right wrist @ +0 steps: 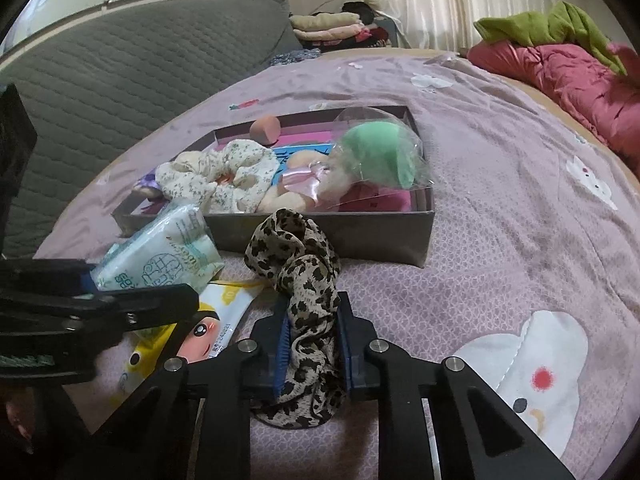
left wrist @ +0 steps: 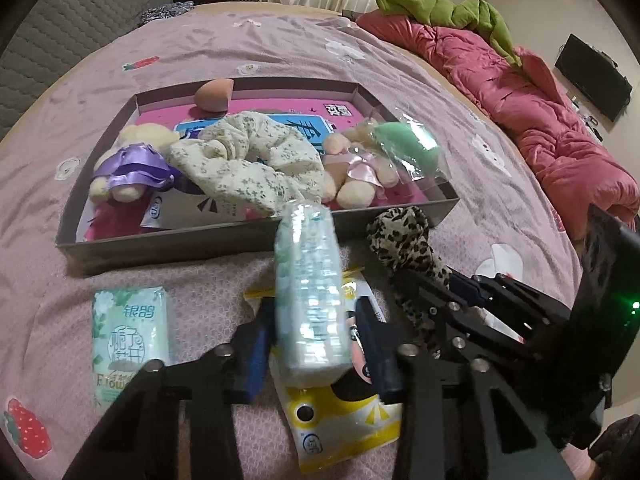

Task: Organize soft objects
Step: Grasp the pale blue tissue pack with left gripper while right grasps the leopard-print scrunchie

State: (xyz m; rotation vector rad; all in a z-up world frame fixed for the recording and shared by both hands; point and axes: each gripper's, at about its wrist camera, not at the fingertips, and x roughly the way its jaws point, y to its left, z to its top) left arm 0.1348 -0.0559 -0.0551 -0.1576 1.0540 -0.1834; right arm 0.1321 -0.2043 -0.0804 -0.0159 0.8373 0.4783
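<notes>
Left wrist view: your left claw [left wrist: 310, 344] is closing on a pale green tissue pack [left wrist: 310, 292], the blue pads pressing its lower end while the pack is standing tilted toward the box. Beneath it a yellow cartoon-printed packet [left wrist: 340, 420] is lying flat on the bed [left wrist: 500, 208], and a second tissue pack [left wrist: 130, 336] is resting just beside it to the left, untouched.

Right wrist view: your right claw [right wrist: 312, 344] is clamping a leopard-print scrunchie [right wrist: 300, 280], the fabric bunching between the pads and rising above them. The scrunchie's lower loop is hanging below the pads, close to the bedcover; I cannot tell whether it is touching.

Beyond both claws, the shallow grey box [left wrist: 168, 246] is sitting on the bed, already holding a floral scrunchie [left wrist: 256, 160], a bear in a purple dress [left wrist: 128, 172], a bear with a pink ribbon [left wrist: 360, 176], a green sponge in a clear wrapper [left wrist: 408, 146] and a peach sponge [left wrist: 212, 96].

Judgement: you are at the pick-up step, with both items secured but not yet carried over. The next move is calling for a lift clear of the near wall, then a release into the remaining gaps. The box is crowded; the front left corner is looking the freest.
</notes>
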